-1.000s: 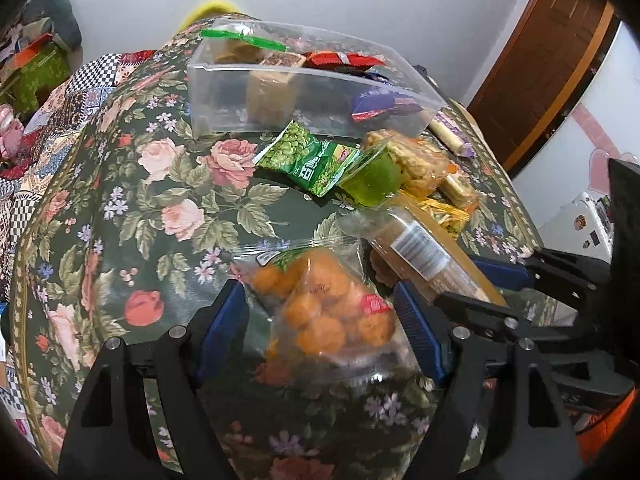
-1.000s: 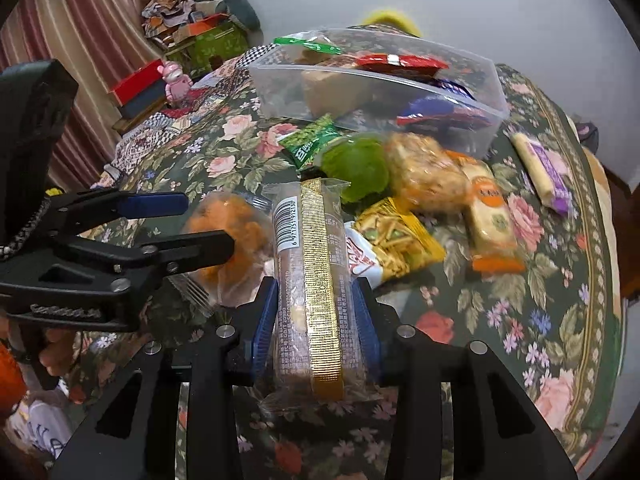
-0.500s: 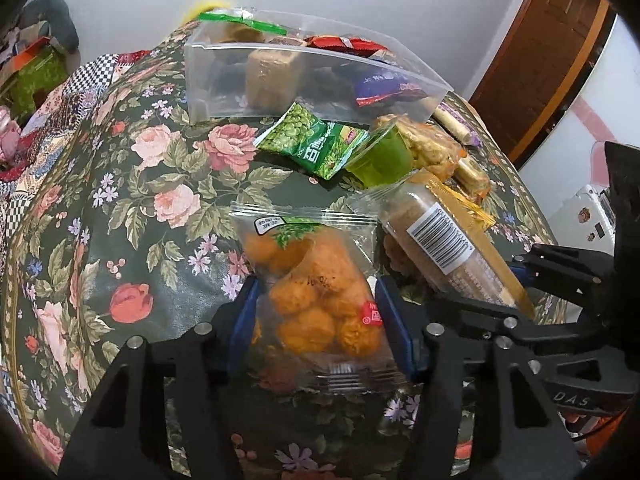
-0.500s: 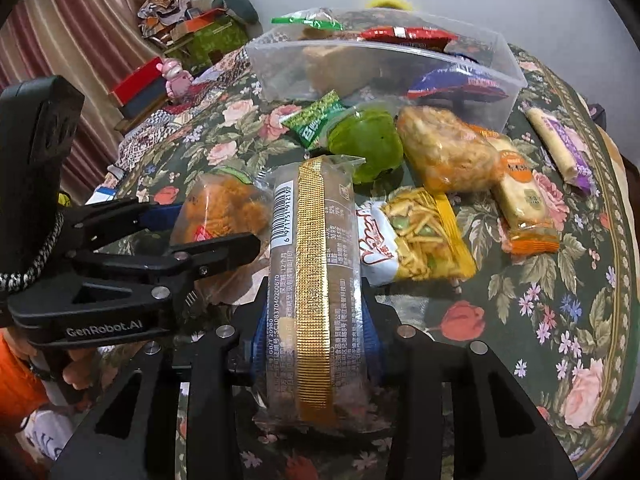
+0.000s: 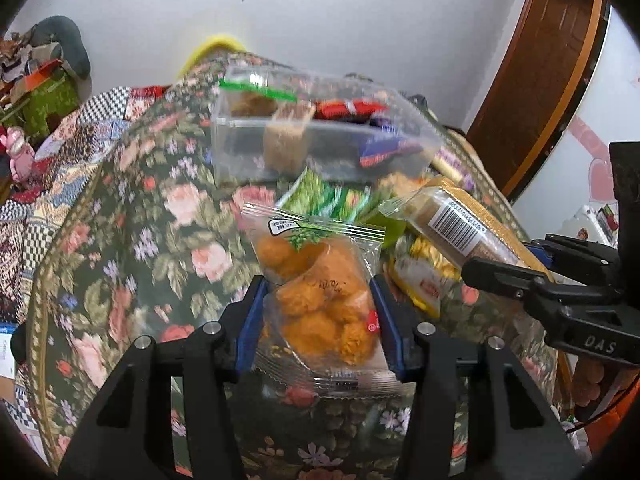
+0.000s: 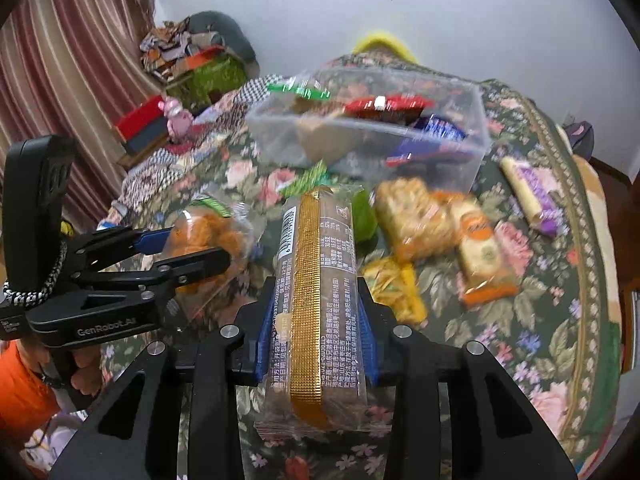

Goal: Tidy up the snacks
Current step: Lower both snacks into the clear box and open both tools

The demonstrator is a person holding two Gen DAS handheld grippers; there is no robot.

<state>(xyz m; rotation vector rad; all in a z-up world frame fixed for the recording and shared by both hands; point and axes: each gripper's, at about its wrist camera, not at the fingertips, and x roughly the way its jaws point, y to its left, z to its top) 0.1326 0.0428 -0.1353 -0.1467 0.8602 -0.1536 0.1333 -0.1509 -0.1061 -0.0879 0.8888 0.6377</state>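
My left gripper (image 5: 318, 320) is shut on a clear bag of orange snack balls (image 5: 320, 296) and holds it above the floral table. My right gripper (image 6: 316, 320) is shut on a long cracker pack with a gold stripe (image 6: 316, 300), also lifted. Each gripper shows in the other's view: the right one with the cracker pack (image 5: 460, 216), the left one with the orange bag (image 6: 208, 232). A clear plastic bin (image 5: 320, 136) holding several snacks stands at the far side of the table; it also shows in the right wrist view (image 6: 372, 132).
Loose snacks lie in front of the bin: a green packet (image 5: 320, 196), a yellow packet (image 6: 394, 284), a bag of orange crackers (image 6: 416, 212), an orange-labelled pack (image 6: 484, 256) and a purple bar (image 6: 532, 192). The floral tablecloth (image 5: 140, 240) covers the table. A door (image 5: 540, 80) stands at the right.
My left gripper closed on the bag of orange balls and lifted it off the table. My right gripper raised the cracker pack. Both views tilted up toward the bin.
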